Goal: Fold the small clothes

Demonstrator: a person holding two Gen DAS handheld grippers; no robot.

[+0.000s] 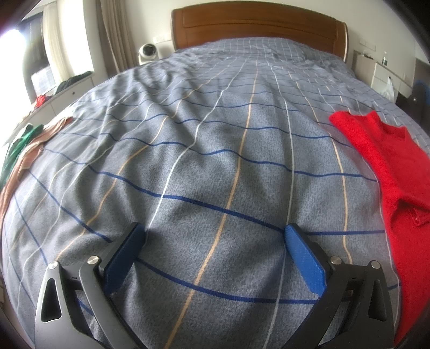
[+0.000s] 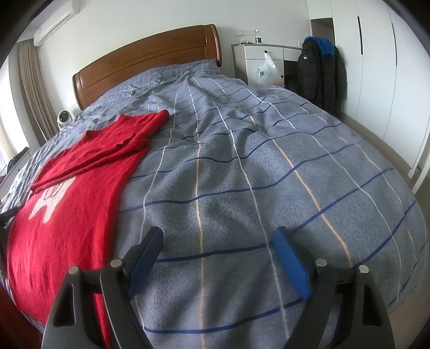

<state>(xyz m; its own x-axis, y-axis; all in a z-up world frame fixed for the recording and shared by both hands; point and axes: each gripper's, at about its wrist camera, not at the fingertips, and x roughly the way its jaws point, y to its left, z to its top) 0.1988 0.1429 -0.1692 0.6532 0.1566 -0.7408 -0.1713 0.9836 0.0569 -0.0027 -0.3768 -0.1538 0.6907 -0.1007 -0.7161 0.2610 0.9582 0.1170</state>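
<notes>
A red knitted sweater with a white pattern lies flat on the bed, one sleeve folded across its chest. In the left wrist view it lies at the right edge. My left gripper is open and empty over bare bedspread, left of the sweater. My right gripper is open and empty over bare bedspread, right of the sweater. Neither touches the sweater.
The bed has a grey-blue checked bedspread and a wooden headboard. A pile of green and tan clothes lies at the bed's left edge. A white bedside cabinet and a hanging dark jacket stand at the right.
</notes>
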